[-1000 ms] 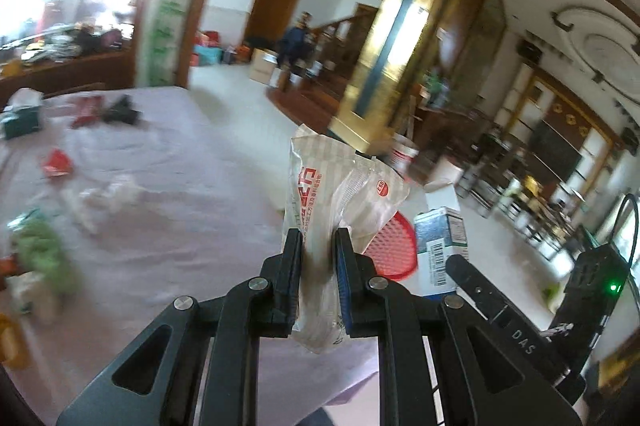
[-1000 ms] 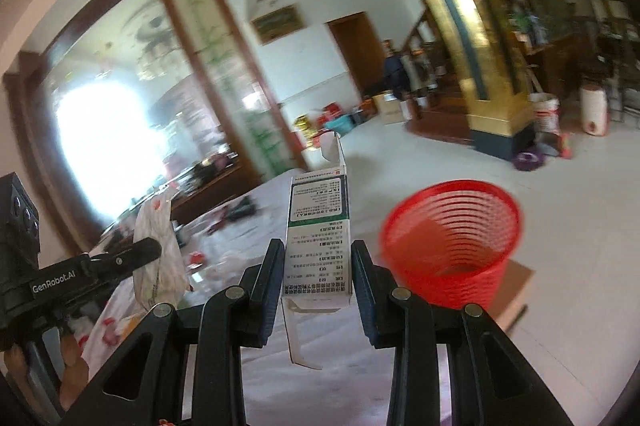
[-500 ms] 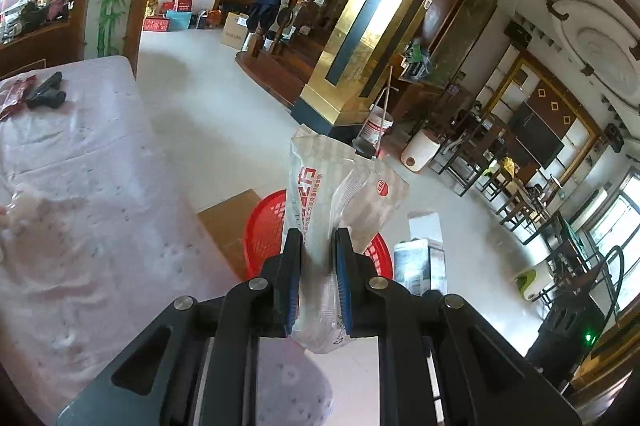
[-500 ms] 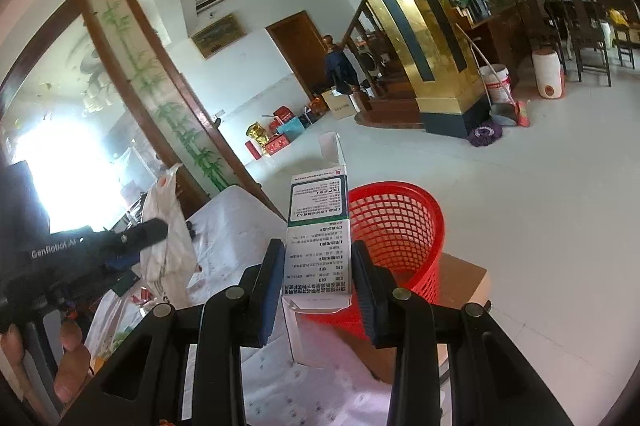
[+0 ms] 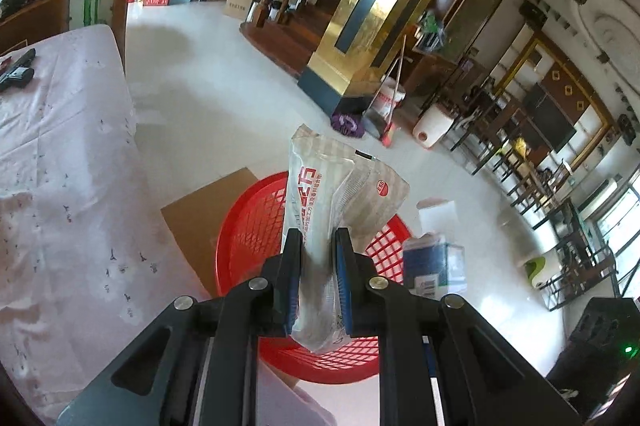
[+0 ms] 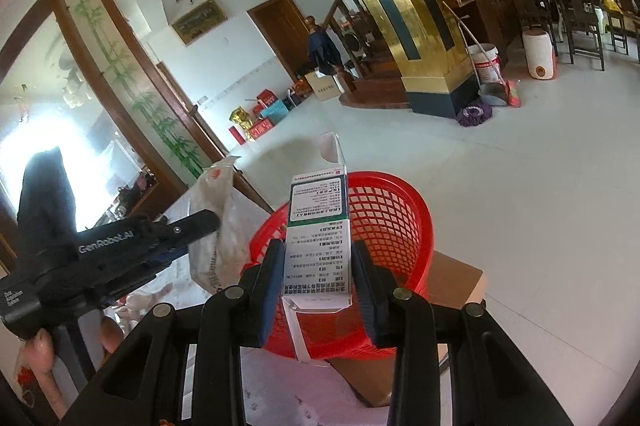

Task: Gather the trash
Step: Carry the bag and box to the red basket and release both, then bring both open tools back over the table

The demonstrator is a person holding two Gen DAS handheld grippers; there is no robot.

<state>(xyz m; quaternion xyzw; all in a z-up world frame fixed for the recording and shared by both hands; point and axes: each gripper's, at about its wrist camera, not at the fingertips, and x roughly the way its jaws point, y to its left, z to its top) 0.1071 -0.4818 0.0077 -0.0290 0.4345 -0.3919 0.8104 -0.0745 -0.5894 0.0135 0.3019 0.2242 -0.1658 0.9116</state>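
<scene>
**Both grippers hold trash over the red basket**

The left gripper (image 5: 316,238) is clenched on a crinkled white plastic wrapper (image 5: 336,201) with red print; the wrapper stands upright between the jaws, its upper part rising well above the tips and its lower end hanging below them. Seen from this wrist, the wrapper sits in front of the red mesh basket (image 5: 248,230), which stands on the floor on a flat piece of brown cardboard (image 5: 200,209), just beside the edge of the counter (image 5: 60,185) with its pale patterned cloth.

The right gripper (image 6: 318,258) grasps a small white and green printed carton (image 6: 318,242), upright between the jaws, with its top flap open and a loose flap dangling underneath. From the right wrist the carton lies in front of the basket's rim (image 6: 392,185). The left gripper appears at the left of that view, held by a hand (image 6: 38,350), with the wrapper near the basket's left side. A black object (image 5: 16,71) lies at the counter's far edge.
</scene>
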